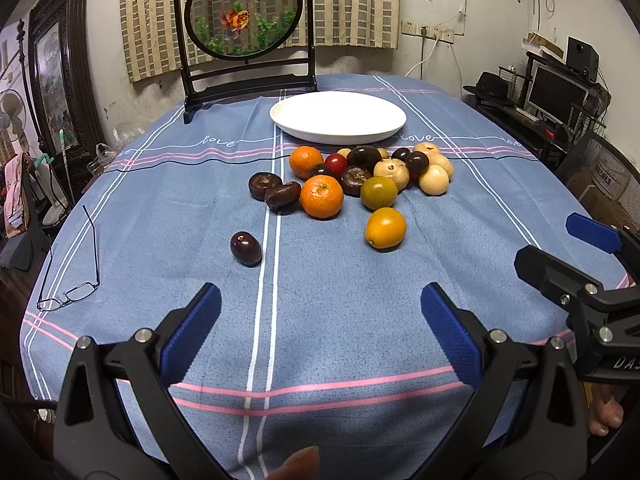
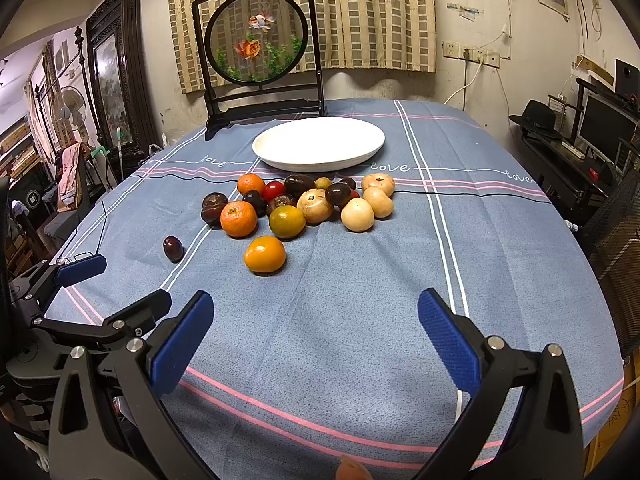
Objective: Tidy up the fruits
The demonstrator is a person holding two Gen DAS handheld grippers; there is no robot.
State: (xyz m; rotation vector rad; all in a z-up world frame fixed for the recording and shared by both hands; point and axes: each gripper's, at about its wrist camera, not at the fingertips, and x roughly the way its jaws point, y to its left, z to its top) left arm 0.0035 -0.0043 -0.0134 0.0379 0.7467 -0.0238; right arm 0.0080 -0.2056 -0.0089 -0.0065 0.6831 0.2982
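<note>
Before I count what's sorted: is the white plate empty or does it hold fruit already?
Empty. The white plate shows only its bare inside in both views; all the fruit lies on the tablecloth in front of it.

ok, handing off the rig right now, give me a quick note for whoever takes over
Left gripper: open, empty, hovering over the near tablecloth.
Right gripper: open, empty, beside it.
White plate: empty, at the far side in front of the goldfish screen.
Fruit pile: bunched on the cloth just short of the plate. Two strays lie nearer: a yellow-orange citrus and a dark plum.
Eyeglasses at the left edge, not part of the job.
Done: nothing.
Left: every fruit.
</note>
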